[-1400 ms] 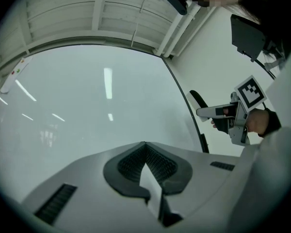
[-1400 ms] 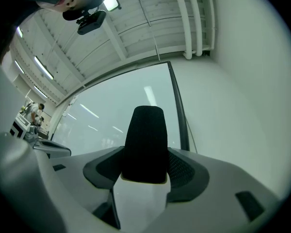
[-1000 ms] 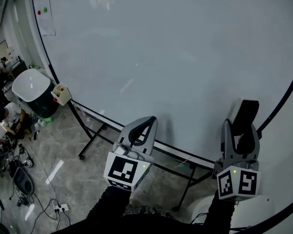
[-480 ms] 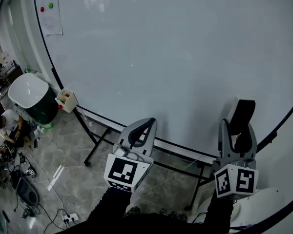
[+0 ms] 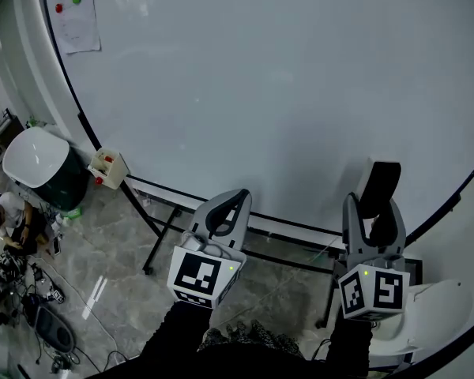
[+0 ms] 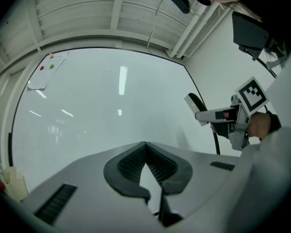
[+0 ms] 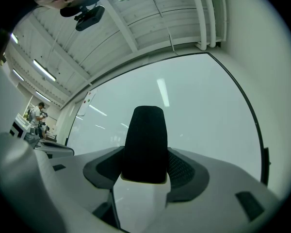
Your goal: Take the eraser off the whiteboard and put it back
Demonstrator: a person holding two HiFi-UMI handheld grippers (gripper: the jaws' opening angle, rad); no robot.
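The eraser [image 5: 378, 188], white-backed with a black felt face [image 7: 145, 142], stands upright between the jaws of my right gripper [image 5: 373, 212], which is shut on it. It is held close in front of the lower right part of the whiteboard [image 5: 261, 85]; whether it touches the board I cannot tell. My left gripper [image 5: 229, 205] hangs to its left, before the board's lower edge, shut with nothing in it. From the left gripper view the eraser [image 6: 195, 103] shows at the right, gripped by the right gripper [image 6: 211, 115].
The whiteboard stands on a black wheeled frame [image 5: 162, 239]. A small marker box [image 5: 107, 166] hangs at its lower left corner. A sheet with coloured magnets [image 5: 73, 10] sits at the top left. A white-topped bin [image 5: 35, 160] and seated people [image 5: 8, 212] are at the left.
Both grippers and the eraser have shifted slightly left and down in the head view as the head moved. The eraser stays held in the right gripper.
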